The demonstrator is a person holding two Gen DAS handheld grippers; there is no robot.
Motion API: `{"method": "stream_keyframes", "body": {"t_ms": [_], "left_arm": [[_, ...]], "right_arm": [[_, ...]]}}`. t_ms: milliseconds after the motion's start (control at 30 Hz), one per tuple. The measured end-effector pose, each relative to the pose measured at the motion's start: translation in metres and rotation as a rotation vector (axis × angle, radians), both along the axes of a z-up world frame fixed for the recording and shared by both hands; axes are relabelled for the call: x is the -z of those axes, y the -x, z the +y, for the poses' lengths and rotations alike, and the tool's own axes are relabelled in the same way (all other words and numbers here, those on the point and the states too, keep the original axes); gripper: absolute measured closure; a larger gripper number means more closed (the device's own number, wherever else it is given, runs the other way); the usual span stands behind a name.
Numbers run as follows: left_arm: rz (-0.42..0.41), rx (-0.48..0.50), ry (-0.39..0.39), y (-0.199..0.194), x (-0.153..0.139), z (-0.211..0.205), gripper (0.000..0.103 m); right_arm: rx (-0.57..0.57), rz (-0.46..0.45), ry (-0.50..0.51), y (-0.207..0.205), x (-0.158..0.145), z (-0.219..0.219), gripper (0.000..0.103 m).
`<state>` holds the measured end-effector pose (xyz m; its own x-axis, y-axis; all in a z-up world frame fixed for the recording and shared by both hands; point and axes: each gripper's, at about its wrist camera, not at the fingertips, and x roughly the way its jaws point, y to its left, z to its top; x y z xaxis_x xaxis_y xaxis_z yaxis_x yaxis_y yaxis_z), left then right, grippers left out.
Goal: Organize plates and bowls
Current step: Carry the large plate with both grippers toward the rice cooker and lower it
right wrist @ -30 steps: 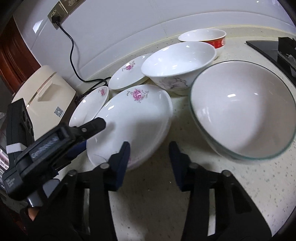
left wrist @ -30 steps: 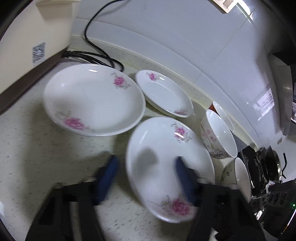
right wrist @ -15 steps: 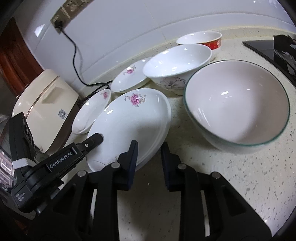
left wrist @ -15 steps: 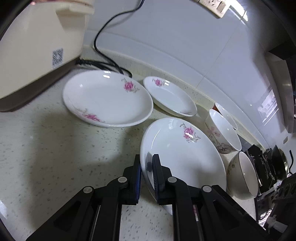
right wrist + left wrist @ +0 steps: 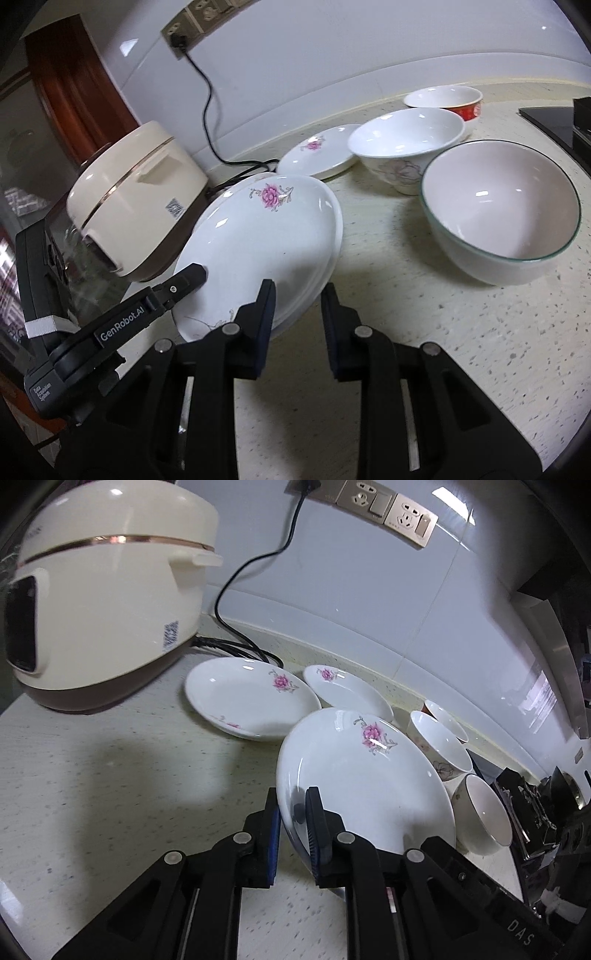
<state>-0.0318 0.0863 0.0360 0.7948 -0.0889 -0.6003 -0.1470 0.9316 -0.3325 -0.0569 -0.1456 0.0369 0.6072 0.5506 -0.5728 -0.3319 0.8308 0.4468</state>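
Note:
My left gripper [image 5: 293, 812] is shut on the near rim of a large white plate [image 5: 362, 775] with a pink flower. The plate is tilted, with the gripped side raised off the counter. The right wrist view shows the same plate [image 5: 258, 251] with one left finger [image 5: 192, 275] on its left rim. My right gripper [image 5: 298, 314] stands open with a narrow gap over bare counter, and the plate's lower right edge lies just past its left finger. A second flowered plate [image 5: 251, 698] and a smaller one [image 5: 347, 692] lie behind.
Three bowls stand right of the plates: a flower-patterned one [image 5: 406, 140], a green-rimmed one [image 5: 498, 210] and a red one [image 5: 443, 99]. A cream rice cooker [image 5: 103, 602] with a black cord [image 5: 236, 579] is at the left. A black stove [image 5: 554, 114] borders the right.
My left gripper shut on the large plate's rim and drew back, lifting and tilting the plate. My right gripper narrowed a little and pulled back from the bowls.

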Motion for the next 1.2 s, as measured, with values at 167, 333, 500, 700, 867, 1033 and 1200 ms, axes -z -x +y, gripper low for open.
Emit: {"method": "stream_keyframes", "body": {"t_ms": [167, 333, 500, 700, 867, 1033, 1200], "left_arm": [[-0.017, -0.006, -0.024, 0.017, -0.003, 0.007, 0.087], [-0.030, -0.008, -0.052, 0.038, -0.004, 0.013, 0.085], [-0.036, -0.014, -0.074, 0.055, -0.005, 0.020, 0.083], [-0.046, -0.034, -0.118, 0.073, -0.007, 0.030, 0.082], [-0.032, -0.071, -0.140, 0.086, -0.003, 0.045, 0.082], [-0.009, -0.096, -0.152, 0.098, 0.002, 0.059, 0.079], [-0.004, -0.126, -0.170, 0.110, 0.002, 0.073, 0.078]], "right_arm": [[-0.055, -0.027, -0.017, 0.009, -0.002, 0.007, 0.074], [-0.110, -0.048, -0.028, 0.018, -0.005, 0.014, 0.074], [-0.165, -0.054, -0.032, 0.024, -0.004, 0.021, 0.074], [-0.236, -0.043, -0.015, 0.029, -0.002, 0.038, 0.074], [-0.297, -0.033, -0.002, 0.034, 0.000, 0.056, 0.074], [-0.354, -0.028, 0.003, 0.039, 0.002, 0.075, 0.074], [-0.399, -0.022, 0.013, 0.042, 0.004, 0.095, 0.074]]}}
